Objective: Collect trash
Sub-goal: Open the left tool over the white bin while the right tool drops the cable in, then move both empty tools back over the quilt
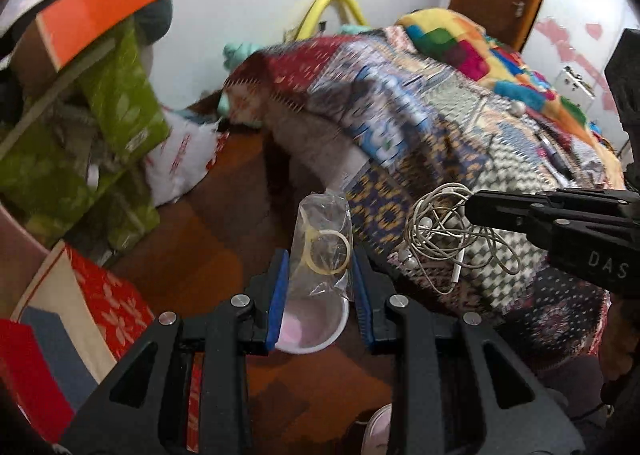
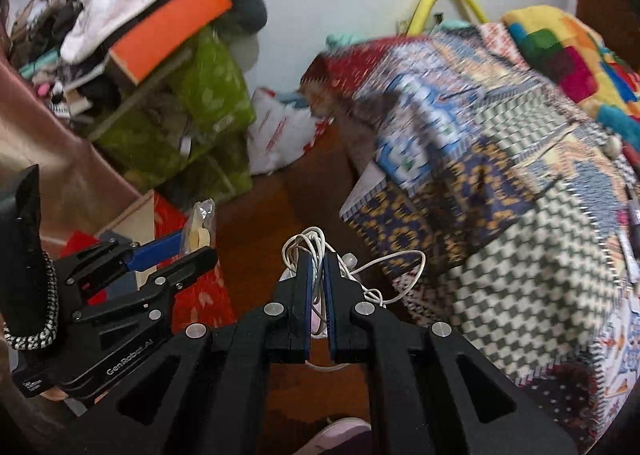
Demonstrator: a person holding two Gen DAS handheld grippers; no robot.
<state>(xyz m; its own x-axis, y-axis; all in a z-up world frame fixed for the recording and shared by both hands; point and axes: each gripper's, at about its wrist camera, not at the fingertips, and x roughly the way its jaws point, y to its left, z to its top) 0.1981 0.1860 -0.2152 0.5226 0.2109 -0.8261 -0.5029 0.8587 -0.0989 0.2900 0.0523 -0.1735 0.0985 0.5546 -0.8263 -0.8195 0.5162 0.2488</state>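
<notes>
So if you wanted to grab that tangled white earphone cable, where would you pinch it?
At the dense knot of loops, where many strands bunch together, not the loose trailing ends. The right tongs hold the white earphone cable this way: closed on the bundle, loose loops dangling beside the patterned blanket. Coming from the open floor side keeps clear of the bed. The left tongs hold a clear plastic bag.

Both grippers, left gripper (image 1: 320, 287) and right gripper (image 2: 318, 295), are matte black with blue finger pads (image 1: 279, 295), silver screws (image 2: 273, 309), and white lettering (image 1: 608, 269) at three o'clock.
</notes>
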